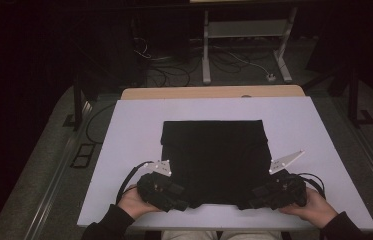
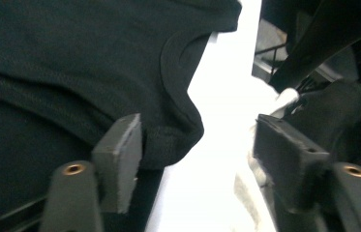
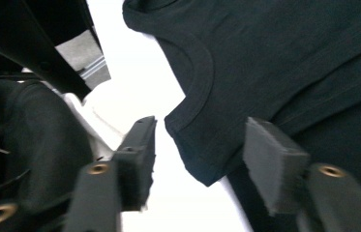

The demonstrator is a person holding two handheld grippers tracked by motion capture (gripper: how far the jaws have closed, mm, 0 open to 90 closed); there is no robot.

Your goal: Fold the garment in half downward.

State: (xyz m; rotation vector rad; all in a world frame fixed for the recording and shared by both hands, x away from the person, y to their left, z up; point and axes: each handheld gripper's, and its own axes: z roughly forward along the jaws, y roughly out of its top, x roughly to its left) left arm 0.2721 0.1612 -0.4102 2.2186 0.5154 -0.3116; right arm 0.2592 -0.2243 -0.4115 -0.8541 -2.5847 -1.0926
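Folded black garment (image 1: 214, 160) lies on white surface (image 1: 129, 125) — left claw (image 2: 197, 154) and right claw (image 3: 200, 159) both apart, gripping nothing.

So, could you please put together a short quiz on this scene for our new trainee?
1. True or false: the black shirt is folded into a rough square on the white table.
2. Which edge of the shirt are both grippers at: A near, B far, C left?
3. Fill in: the left gripper and right gripper both stand ____, clamping no cloth.

Key: 1 true; 2 A; 3 open.
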